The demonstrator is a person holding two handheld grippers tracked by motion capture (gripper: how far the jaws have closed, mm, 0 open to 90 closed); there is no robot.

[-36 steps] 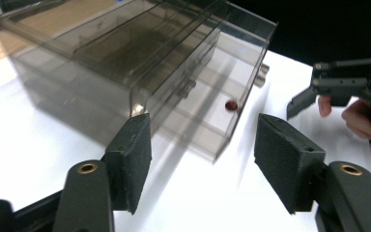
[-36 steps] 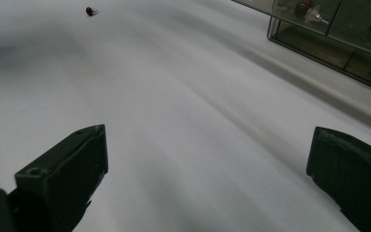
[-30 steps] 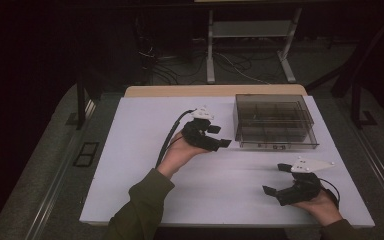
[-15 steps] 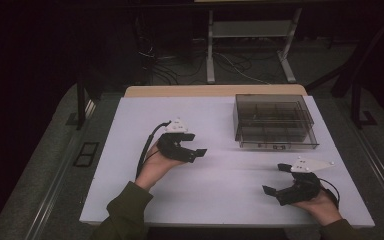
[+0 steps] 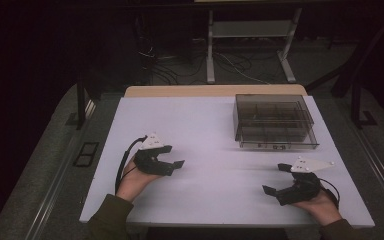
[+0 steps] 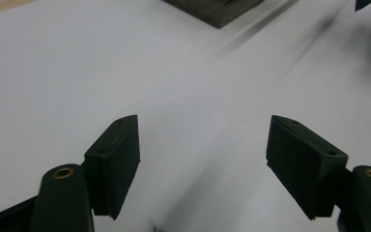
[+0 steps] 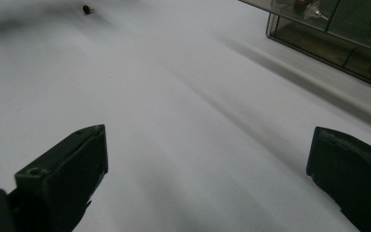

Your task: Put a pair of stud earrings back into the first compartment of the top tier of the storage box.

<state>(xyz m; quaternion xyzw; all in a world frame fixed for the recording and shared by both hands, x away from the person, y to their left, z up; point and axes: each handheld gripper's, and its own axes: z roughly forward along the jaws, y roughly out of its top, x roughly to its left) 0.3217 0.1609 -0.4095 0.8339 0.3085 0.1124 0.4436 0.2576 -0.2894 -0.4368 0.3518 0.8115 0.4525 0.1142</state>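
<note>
white table, unlabelled compartment box

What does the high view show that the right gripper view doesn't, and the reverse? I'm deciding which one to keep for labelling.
High view alone: both hands, the left gripper and right gripper whole, the full outline of the compartment box, and the floor and frame behind the table.

Right gripper view alone: a small dark object on the table, and small parts inside the box's compartments.

Both: the white tabletop, the box, and the right gripper's open jaws.
</note>
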